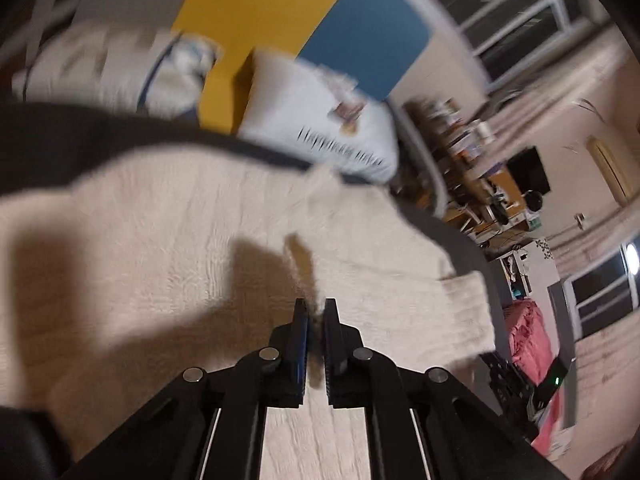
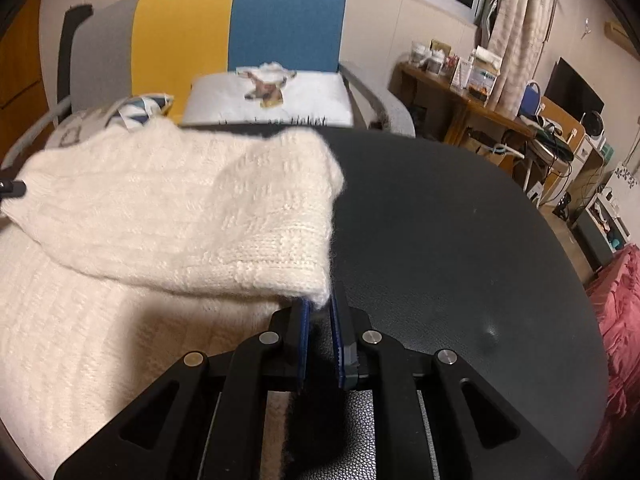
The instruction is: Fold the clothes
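A: Where is the sweater (image 2: pixel 132 208) right now?

B: It lies spread over the dark round bench (image 2: pixel 460 220), filling the left half of the right wrist view. One part, probably a sleeve, is doubled over the body, with its ribbed end at the lower centre of that frame.

A: And the right tool (image 2: pixel 319 307)?

B: Its fingers are pinched on the corner of that ribbed end, at the lower centre of the frame. The wool bulges out between the blue pads.

A: The left tool (image 1: pixel 316 309)?

B: Also clamped. A thin ridge of the cream knit stands up between its fingers at the lower centre of the left wrist view. That frame is blurred, so I cannot tell which edge of the sweater it holds.

A: So which step is this?

B: I judge a fold is under way: both tools hold cloth, and one flap already lies across the body.

A: What does the next move call for?

B: Probably carrying both pinched edges together across the body, keeping the cloth taut between them so it does not bunch, then laying it flat and letting go. The pillow (image 2: pixel 268 96) on the chair (image 2: pixel 280 20) behind, at the upper centre, sits well clear.
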